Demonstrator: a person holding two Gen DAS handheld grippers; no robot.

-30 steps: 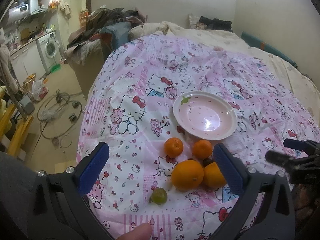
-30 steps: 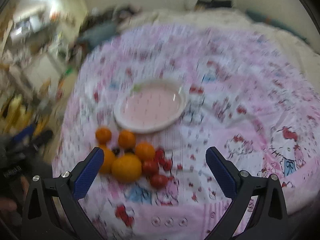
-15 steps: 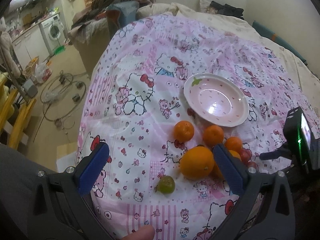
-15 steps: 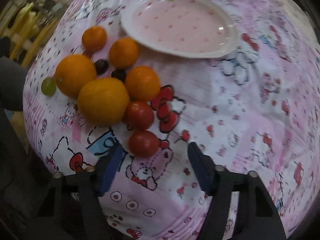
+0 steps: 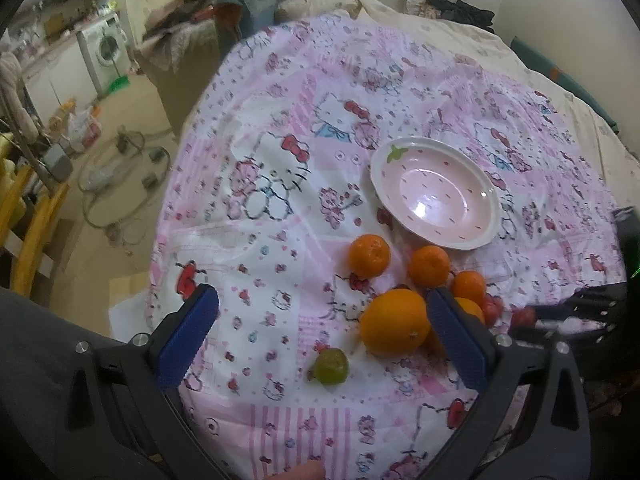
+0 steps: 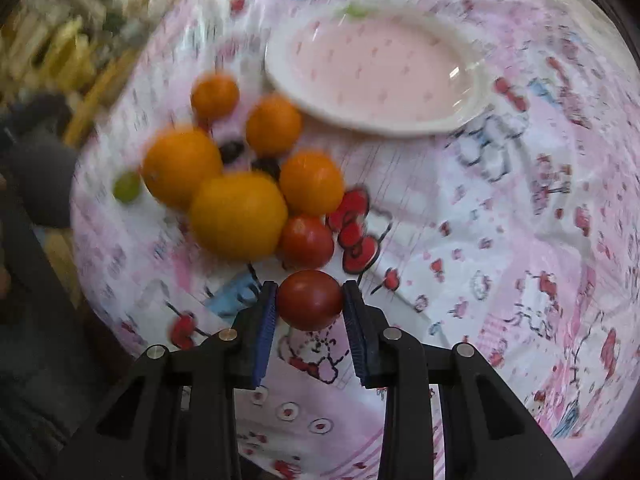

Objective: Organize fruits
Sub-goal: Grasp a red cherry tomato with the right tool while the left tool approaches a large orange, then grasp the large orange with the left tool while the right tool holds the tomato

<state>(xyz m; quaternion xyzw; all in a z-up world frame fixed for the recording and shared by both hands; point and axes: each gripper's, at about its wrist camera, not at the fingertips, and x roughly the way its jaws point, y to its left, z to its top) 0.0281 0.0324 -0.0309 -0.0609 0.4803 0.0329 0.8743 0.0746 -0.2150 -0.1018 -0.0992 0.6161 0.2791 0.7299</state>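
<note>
My right gripper (image 6: 309,300) is shut on a red cherry tomato (image 6: 310,299), low over the pink cloth. A second tomato (image 6: 306,242) lies just beyond it, beside two large oranges (image 6: 238,216), three small mandarins (image 6: 273,125), two dark grapes (image 6: 232,150) and a green grape (image 6: 127,187). The pink plate (image 6: 380,72) stands empty behind the pile. My left gripper (image 5: 320,336) is open above the green grape (image 5: 331,366) and a large orange (image 5: 394,322). The plate (image 5: 436,194) and held tomato (image 5: 524,316) also show there.
The fruit lies on a Hello Kitty cloth (image 5: 280,184) over a bed. The cloth's left edge drops to a floor with cables (image 5: 120,176). A washing machine (image 5: 106,50) and piled clothes (image 5: 240,4) stand further back.
My right gripper moved down to the nearest tomato and closed on it. My left gripper drifted slightly closer to the fruit and stayed open.
</note>
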